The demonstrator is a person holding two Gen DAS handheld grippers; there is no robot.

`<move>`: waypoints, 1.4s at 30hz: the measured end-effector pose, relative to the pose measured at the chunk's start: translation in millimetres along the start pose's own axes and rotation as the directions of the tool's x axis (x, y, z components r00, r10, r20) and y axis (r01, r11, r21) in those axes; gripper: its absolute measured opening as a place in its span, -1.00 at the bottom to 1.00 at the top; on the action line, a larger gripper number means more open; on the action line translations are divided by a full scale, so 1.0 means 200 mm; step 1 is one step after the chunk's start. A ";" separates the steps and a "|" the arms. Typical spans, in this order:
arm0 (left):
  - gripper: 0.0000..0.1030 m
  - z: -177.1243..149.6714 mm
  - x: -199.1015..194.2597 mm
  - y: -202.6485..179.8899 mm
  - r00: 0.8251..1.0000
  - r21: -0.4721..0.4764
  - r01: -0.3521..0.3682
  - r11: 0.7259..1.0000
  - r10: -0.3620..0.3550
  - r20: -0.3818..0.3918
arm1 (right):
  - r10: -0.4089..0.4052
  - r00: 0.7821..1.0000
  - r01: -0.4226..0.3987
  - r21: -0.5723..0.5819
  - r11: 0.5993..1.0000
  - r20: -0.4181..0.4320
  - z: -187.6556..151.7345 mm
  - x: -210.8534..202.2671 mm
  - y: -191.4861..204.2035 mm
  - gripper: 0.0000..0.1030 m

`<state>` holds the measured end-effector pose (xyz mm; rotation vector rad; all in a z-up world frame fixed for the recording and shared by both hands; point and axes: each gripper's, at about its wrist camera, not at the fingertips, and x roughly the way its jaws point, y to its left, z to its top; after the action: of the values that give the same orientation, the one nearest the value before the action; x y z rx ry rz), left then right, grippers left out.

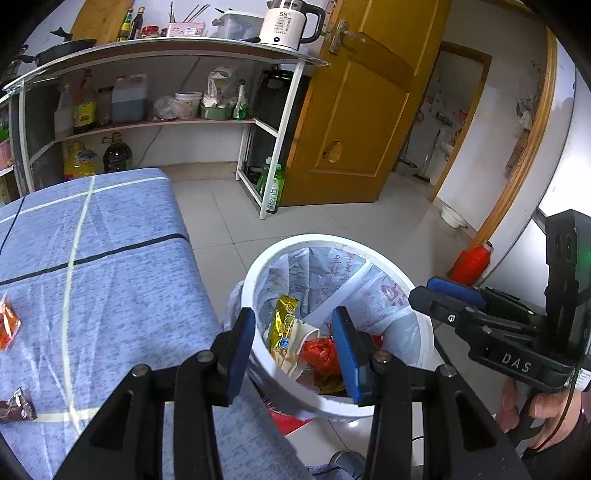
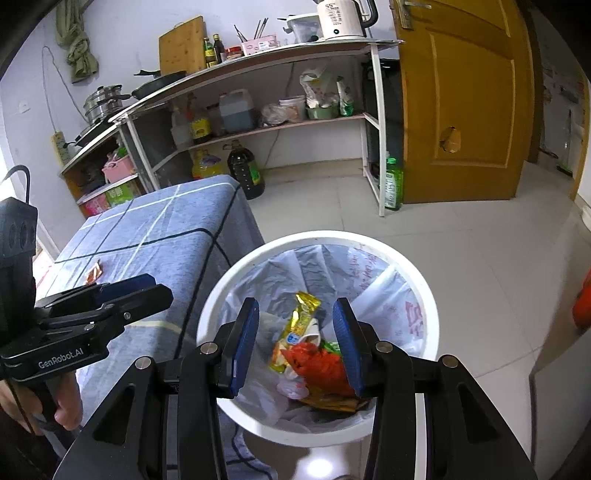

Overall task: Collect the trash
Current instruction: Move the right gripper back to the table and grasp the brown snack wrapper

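A white trash bin (image 1: pixel 258 266) with a plastic liner stands on the floor beside the table; it also shows in the right wrist view (image 2: pixel 229 273). Inside lie a yellow wrapper (image 1: pixel 282 321), a red wrapper (image 1: pixel 319 352) and other scraps. My left gripper (image 1: pixel 293 350) is open and empty above the bin's near rim. My right gripper (image 2: pixel 295 341) is open and empty over the bin. An orange wrapper (image 1: pixel 7 323) and a brown wrapper (image 1: pixel 16 406) lie on the blue tablecloth (image 1: pixel 110 277). The orange wrapper also shows in the right wrist view (image 2: pixel 95 273).
A white shelf rack (image 1: pixel 273 122) with bottles and a kettle (image 1: pixel 288 24) stands behind. A wooden door (image 1: pixel 362 110) is open at the right. A green bottle (image 1: pixel 271 184) and a red spool (image 1: pixel 471 262) stand on the tiled floor.
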<state>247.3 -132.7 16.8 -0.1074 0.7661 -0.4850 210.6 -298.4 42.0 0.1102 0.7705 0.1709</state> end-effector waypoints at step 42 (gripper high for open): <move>-0.13 -0.37 -0.84 0.87 0.923 -0.250 -0.329 0.911 0.366 0.117 | 0.403 0.907 -0.413 -0.449 0.793 -0.123 -0.02 0.18 1.18 -0.17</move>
<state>159.2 105.1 24.1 -0.2147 0.6607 -0.0447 206.2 -58.9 52.1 -0.1890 0.6985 0.7706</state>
